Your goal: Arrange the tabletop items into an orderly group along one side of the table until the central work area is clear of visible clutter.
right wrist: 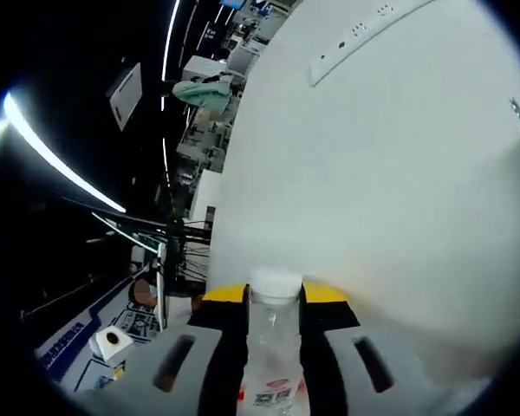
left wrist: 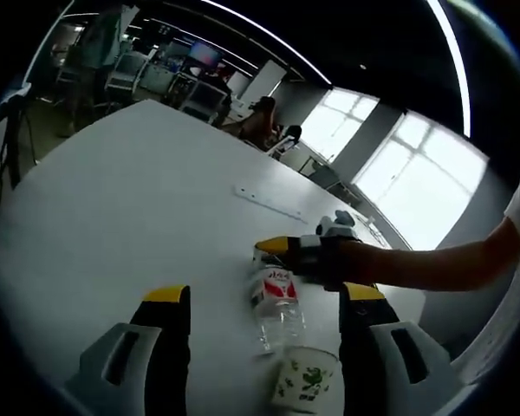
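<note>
On the white table (left wrist: 139,208), right gripper (right wrist: 273,299) fingers clamp the water bottle (right wrist: 271,347); left gripper (left wrist: 264,303) fingers spread wide.

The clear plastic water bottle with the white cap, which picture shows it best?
The left gripper view: the clear plastic water bottle shows whole, lying beside the leaf-patterned paper cup. The right gripper view shows just its cap and neck, very close.

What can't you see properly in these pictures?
- Left gripper view: the bottle has its top hidden behind the right claw.
- Left gripper view: the paper cup is cut off by the picture's bottom edge.
- Right gripper view: the bottle's lower part is cut off by the bottom edge, and its label is too blurred to read.
</note>
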